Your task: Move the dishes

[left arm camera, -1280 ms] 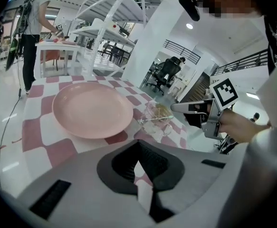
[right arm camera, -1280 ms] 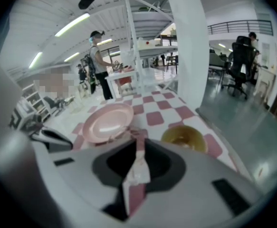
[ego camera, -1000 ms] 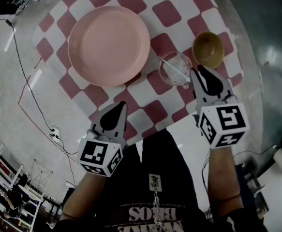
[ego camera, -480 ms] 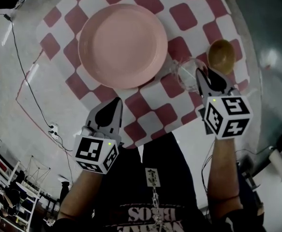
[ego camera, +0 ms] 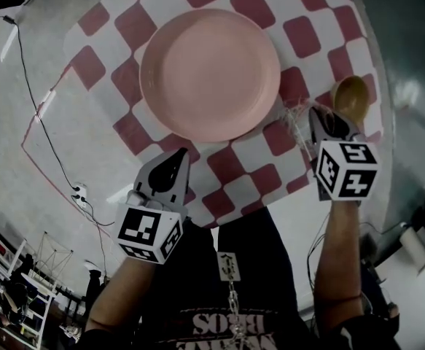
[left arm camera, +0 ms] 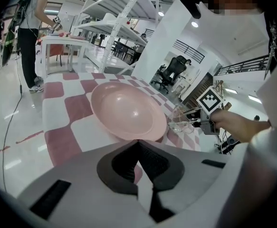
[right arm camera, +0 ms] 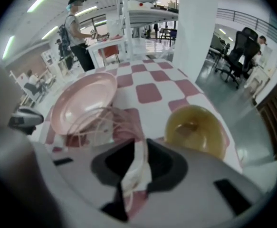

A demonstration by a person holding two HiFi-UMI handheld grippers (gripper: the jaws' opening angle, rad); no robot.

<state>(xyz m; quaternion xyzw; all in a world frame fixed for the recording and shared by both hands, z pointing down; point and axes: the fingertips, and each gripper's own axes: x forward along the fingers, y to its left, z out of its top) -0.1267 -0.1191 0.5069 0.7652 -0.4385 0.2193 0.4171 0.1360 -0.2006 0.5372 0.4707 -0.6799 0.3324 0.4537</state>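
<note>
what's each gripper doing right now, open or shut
Left gripper: shut, nothing between its jaws.
Right gripper: shut on the wall of the glass cup.

In the head view the right gripper (ego camera: 314,114) covers nearly all of the glass (ego camera: 294,117); only a sliver of rim shows at its left. It also hides the near left edge of the yellow bowl (ego camera: 352,95). The checked cloth (ego camera: 219,173) runs off the picture's far edge.

In the right gripper view the glass is smeared. Its wall stands between the jaws, which have just been closing, but whether the pads press it cannot be told.

In the left gripper view the left gripper (left arm camera: 138,144) hides the near rim of the pink plate (left arm camera: 126,110).
</note>
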